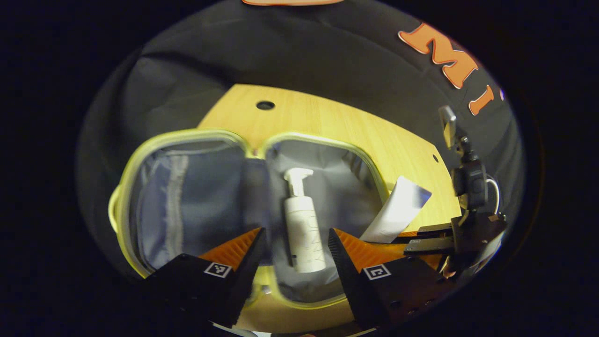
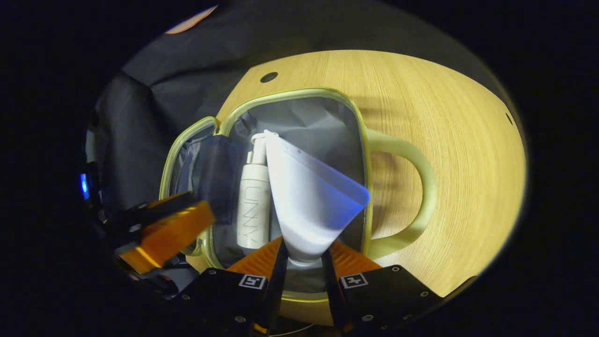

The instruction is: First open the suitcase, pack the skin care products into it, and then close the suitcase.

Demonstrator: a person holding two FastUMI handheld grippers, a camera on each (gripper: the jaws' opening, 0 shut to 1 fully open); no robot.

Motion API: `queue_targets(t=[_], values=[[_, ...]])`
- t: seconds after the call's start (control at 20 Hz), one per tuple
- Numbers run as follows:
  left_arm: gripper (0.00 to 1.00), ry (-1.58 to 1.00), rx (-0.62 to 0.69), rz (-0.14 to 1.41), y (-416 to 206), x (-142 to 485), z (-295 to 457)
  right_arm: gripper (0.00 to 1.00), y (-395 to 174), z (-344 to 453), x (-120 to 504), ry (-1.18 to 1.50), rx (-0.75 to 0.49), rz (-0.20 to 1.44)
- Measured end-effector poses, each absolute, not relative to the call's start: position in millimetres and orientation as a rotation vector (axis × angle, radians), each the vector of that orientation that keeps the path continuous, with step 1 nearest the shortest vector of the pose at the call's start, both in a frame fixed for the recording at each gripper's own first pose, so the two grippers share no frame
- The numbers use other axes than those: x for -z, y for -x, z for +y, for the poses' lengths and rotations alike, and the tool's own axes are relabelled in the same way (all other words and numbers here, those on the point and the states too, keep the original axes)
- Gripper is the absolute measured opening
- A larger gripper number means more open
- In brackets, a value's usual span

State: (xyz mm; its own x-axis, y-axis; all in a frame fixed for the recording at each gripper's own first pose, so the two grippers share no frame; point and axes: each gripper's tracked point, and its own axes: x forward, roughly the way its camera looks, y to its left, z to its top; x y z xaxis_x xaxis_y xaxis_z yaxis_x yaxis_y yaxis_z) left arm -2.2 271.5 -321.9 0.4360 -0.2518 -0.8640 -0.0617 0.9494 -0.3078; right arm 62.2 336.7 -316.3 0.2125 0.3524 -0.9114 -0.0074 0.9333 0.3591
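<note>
My suitcase (image 1: 187, 140) lies open flat, 2 grey-lined halves rimmed in pale yellow-green, its handle (image 2: 416, 187) out at 3 o'clock in the right gripper view. A white pump bottle (image 1: 302, 224) lies in one half, nozzle toward 12 o'clock. A white tube (image 2: 309, 196) tilts above that half, crimped end toward 2 o'clock.

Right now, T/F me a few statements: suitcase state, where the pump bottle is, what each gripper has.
1. The suitcase lies open on the wooden table. True.
2. The pump bottle stands upright on the table. False: it lies flat inside the suitcase's right half.
3. The right gripper is shut on the white tube. True.
4. The left gripper grips the pump bottle. False: its fingers are spread apart, holding nothing.
5. The tube is held over the open suitcase. True.
</note>
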Motion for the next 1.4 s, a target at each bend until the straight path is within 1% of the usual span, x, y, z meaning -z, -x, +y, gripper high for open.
queue_targets(t=[0.05, 0.2, 0.3, 0.4, 0.5, 0.6, 0.65, 0.75, 0.8, 0.85, 0.9, 1.0, 1.05, 1.1, 1.15, 1.25, 1.35, 1.4], values=[[0.89, 0.308, 0.061, 1.076, 3, 311, 295, 0.44, -66, 339, 316, -0.322, -0.246, 1.347], [0.89, 0.326, -0.172, 0.962, 26, 289, 386, 0.44, -77, 336, 325, -0.338, -0.209, 1.372], [0.88, 0.395, -0.312, 0.929, 45, 281, 444, 0.44, -78, 342, 333, -0.332, -0.204, 1.389], [0.88, 0.466, -0.423, 0.92, 54, 291, 486, 0.43, -78, 349, 340, -0.324, -0.194, 1.398], [0.88, 0.541, -0.45, 0.938, 61, 311, 512, 0.43, -83, 351, 339, -0.329, -0.17, 1.377], [0.89, 0.606, -0.455, 0.961, 67, 334, 531, 0.44, -82, 359, 336, -0.336, -0.185, 1.359], [0.89, 0.618, -0.478, 0.959, 71, 342, 543, 0.47, -82, 359, 332, -0.335, -0.189, 1.346], [0.89, 0.708, -0.498, 0.926, 65, 344, 555, 0.56, -89, 357, 323, -0.361, -0.189, 1.289], [0.88, 0.77, -0.504, 0.916, 64, 343, 561, 0.64, -90, 355, 315, -0.377, -0.186, 1.265], [0.88, 0.824, -0.517, 0.898, 68, 337, 566, 0.64, -91, 353, 311, -0.385, -0.182, 1.241], [0.89, 0.89, -0.544, 0.847, 67, 333, 574, 0.75, -91, 349, 306, -0.394, -0.179, 1.218], [0.89, 1.036, -0.576, 0.799, 74, 330, 586, 0.81, -91, 340, 293, -0.414, -0.17, 1.171], [0.89, 1.101, -0.584, 0.802, 77, 333, 588, 0.81, -91, 335, 287, -0.418, -0.165, 1.148], [0.94, 1.142, -0.577, 0.83, 82, 339, 587, 0.84, -90, 329, 282, -0.415, -0.162, 1.124], [0.88, 1.157, -0.585, 0.857, 86, 343, 593, 0.85, -90, 323, 277, -0.408, -0.151, 1.105], [0.6, 1.187, -0.588, 0.862, 94, 342, 601, 0.87, -90, 312, 261, -0.414, -0.134, 1.055], [0.33, 1.18, -0.571, 0.876, 98, 340, 608, 0.91, -94, 299, 242, -0.429, -0.115, 0.98], [0.33, 1.154, -0.565, 0.895, 91, 349, 599, 0.94, -96, 292, 232, -0.436, -0.104, 0.938]])
